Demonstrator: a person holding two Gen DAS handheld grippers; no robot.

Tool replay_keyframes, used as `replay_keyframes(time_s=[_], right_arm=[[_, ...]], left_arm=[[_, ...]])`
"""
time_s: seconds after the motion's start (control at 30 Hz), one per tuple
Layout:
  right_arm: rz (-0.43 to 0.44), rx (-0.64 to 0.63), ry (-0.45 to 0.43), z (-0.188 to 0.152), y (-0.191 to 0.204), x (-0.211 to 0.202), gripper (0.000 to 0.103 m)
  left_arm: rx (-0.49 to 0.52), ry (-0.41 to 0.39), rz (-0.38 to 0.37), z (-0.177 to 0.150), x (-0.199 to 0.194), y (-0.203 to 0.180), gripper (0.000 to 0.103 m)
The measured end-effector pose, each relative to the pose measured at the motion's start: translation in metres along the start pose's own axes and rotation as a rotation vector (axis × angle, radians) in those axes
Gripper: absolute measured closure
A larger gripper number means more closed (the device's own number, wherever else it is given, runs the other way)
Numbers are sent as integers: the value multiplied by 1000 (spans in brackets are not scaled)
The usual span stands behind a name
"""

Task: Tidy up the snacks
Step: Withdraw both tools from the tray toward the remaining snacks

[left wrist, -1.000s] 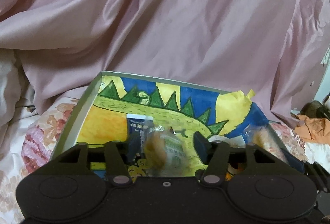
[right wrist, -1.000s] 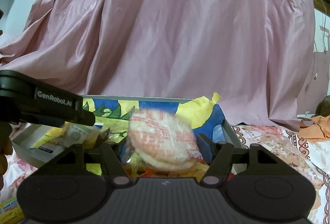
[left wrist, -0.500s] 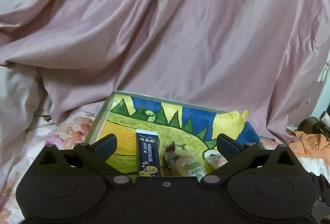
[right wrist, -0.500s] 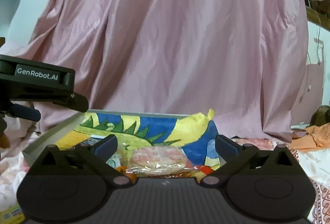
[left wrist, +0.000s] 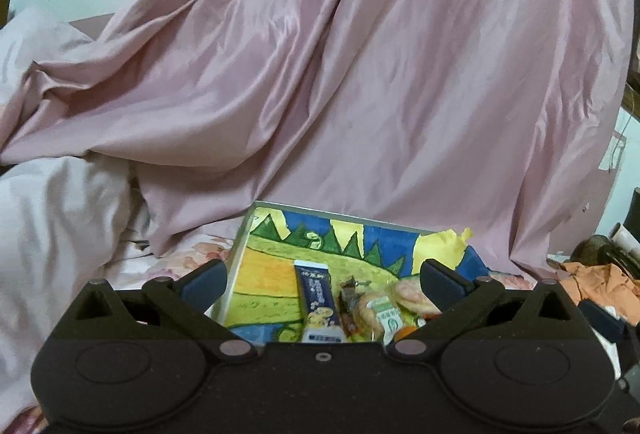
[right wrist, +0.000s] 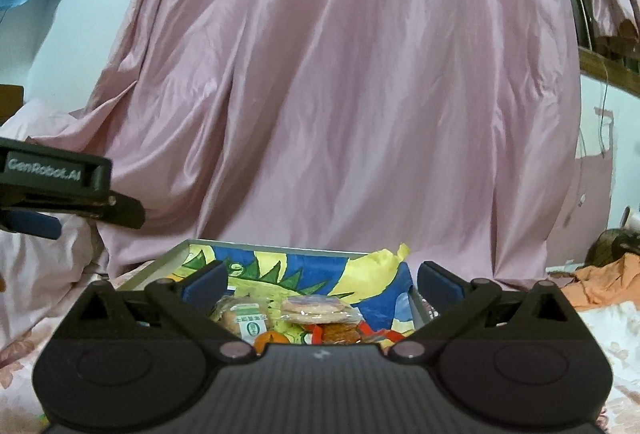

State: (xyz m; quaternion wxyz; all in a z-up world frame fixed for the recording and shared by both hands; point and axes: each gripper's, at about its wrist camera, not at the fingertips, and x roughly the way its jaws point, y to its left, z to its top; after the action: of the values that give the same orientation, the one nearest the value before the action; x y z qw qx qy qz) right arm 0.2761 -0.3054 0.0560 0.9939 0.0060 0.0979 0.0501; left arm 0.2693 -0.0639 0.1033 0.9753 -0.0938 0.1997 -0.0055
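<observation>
A shallow box (left wrist: 240, 254) with a bright dinosaur drawing on its floor lies on the bed ahead; its far rim (right wrist: 280, 247) also shows in the right wrist view. Inside lie a dark blue bar packet (left wrist: 318, 296), a round cake in a green-labelled wrapper (left wrist: 374, 312) and a pink rice cracker pack (left wrist: 410, 294). From the right wrist I see the same green-labelled cake (right wrist: 242, 318) and cracker pack (right wrist: 318, 308), over orange and red wrappers (right wrist: 340, 332). My left gripper (left wrist: 324, 284) and right gripper (right wrist: 320, 284) are both open and empty, held back above the box's near end.
A large pink satin sheet (left wrist: 360, 94) hangs behind the box. A pale duvet (left wrist: 52, 218) is heaped at the left, and orange cloth (right wrist: 596, 282) lies at the right. The left gripper's body (right wrist: 56, 182) juts in at the left edge of the right wrist view.
Both grippers have opened, dropping the wrapped cake and the cracker pack into the box, and have pulled back and upward from it.
</observation>
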Motion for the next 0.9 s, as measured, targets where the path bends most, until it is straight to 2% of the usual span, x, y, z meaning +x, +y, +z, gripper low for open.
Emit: replay_keyframes(time_s=[0.27,0.63,0.9], right_arm=[[4,-3,-23,0,9,-41,0],[20,-91,-38,-13,41,-97,0],[21,-115,1,-30,57,-122,0]], left_arm=[[22,-30,3,-11,-45,13,1],[54,-37,-1,-40,-87,33,1],[86,-8,-11,-66,-104,49,1]])
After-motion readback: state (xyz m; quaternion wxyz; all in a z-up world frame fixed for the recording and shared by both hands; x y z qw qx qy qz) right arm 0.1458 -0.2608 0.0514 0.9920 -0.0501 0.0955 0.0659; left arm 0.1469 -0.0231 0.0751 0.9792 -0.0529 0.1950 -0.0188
